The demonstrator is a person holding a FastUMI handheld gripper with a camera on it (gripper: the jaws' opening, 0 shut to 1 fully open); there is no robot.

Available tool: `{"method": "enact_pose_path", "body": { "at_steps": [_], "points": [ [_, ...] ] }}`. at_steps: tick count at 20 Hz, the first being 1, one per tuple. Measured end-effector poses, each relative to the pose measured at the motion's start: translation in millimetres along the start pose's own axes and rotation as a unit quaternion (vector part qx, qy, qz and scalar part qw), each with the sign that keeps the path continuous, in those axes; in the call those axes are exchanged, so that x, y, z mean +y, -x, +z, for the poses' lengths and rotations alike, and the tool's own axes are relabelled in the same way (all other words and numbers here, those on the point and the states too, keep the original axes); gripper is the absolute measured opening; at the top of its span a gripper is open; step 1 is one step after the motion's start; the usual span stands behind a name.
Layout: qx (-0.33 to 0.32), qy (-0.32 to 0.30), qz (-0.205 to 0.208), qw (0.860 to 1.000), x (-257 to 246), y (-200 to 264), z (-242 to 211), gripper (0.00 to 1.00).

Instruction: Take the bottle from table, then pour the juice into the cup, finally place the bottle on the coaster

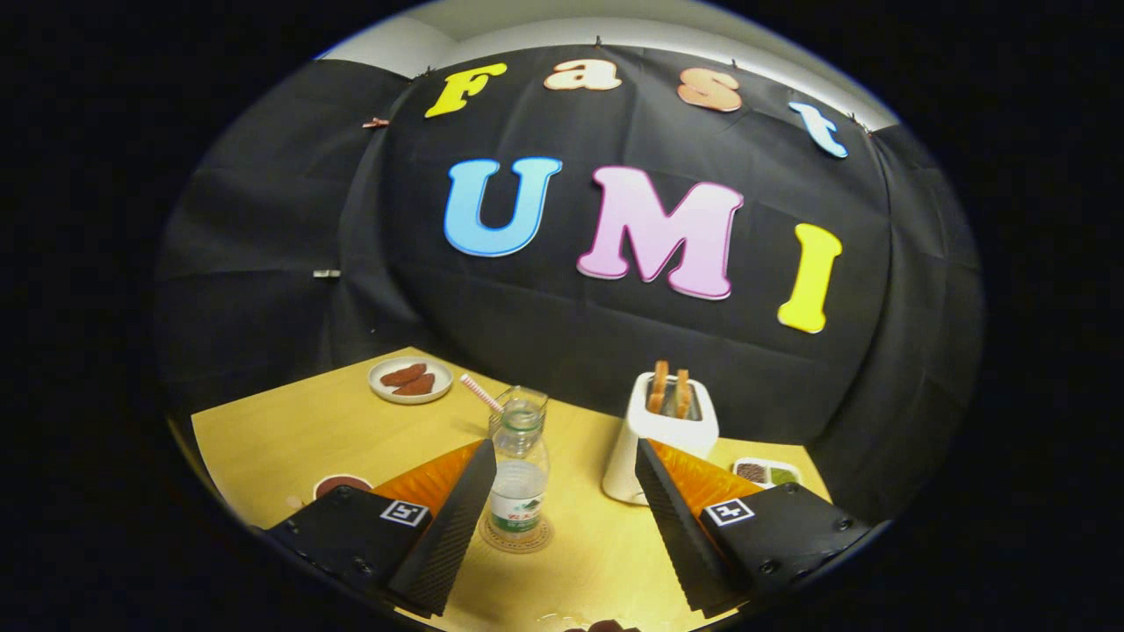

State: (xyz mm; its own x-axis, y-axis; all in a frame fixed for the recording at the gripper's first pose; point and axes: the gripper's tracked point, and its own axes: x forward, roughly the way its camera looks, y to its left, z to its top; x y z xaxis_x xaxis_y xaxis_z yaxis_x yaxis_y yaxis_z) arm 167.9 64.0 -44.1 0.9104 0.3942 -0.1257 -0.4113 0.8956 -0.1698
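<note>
Between the spread fingers of the gripper (558, 535), open and holding nothing, the bottle (518, 474) stands upright on the coaster (516, 537), nearer the left finger. Directly behind it stands the cup (520, 405) with a straw (481, 393). Right of them, a toaster (660, 443).

My claw (562, 500) gapes wide, its fingers (452, 527) faced with ribbed matt black pads. Between them, nearer the left one, the bottle (518, 478) is clear glossy plastic on a woven-looking coaster (516, 540). The worktop (290, 439) is smooth pale wood.
</note>
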Motion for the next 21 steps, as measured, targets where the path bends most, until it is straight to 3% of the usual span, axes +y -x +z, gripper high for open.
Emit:
{"method": "enact_pose_path", "body": {
  "at_steps": [9,14,21],
  "points": [
    [-0.018,-0.026,-0.091,0.995,-22,106,67,0.97],
    [-0.010,-0.063,-0.130,0.990,-8,157,60,0.97],
    [-0.009,-0.093,-0.153,0.984,-9,179,50,0.97]
  ]
}}
